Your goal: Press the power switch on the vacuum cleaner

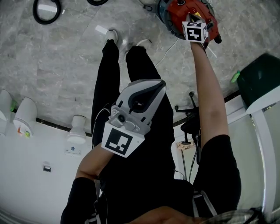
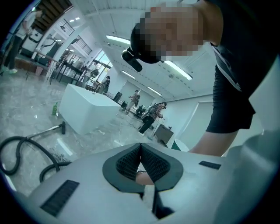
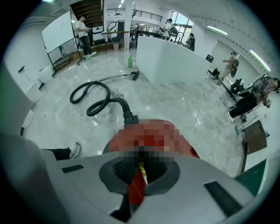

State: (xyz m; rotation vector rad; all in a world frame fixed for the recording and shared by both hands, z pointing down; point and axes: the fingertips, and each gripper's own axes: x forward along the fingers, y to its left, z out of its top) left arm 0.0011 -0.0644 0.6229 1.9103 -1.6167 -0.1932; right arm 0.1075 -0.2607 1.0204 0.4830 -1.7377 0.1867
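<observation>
Head view had the right gripper, jaws together, far out over the red vacuum cleaner, left gripper closed and empty, near.

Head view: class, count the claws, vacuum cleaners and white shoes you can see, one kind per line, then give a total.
Claws: 2, the left claw and the right claw
Vacuum cleaners: 1
White shoes: 2
Total: 5

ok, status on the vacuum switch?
Left tongs shut, empty, idle. Right tongs shut, tips at the red vacuum cleaner; switch itself blurred out, contact unclear. Nothing in the way.
</observation>
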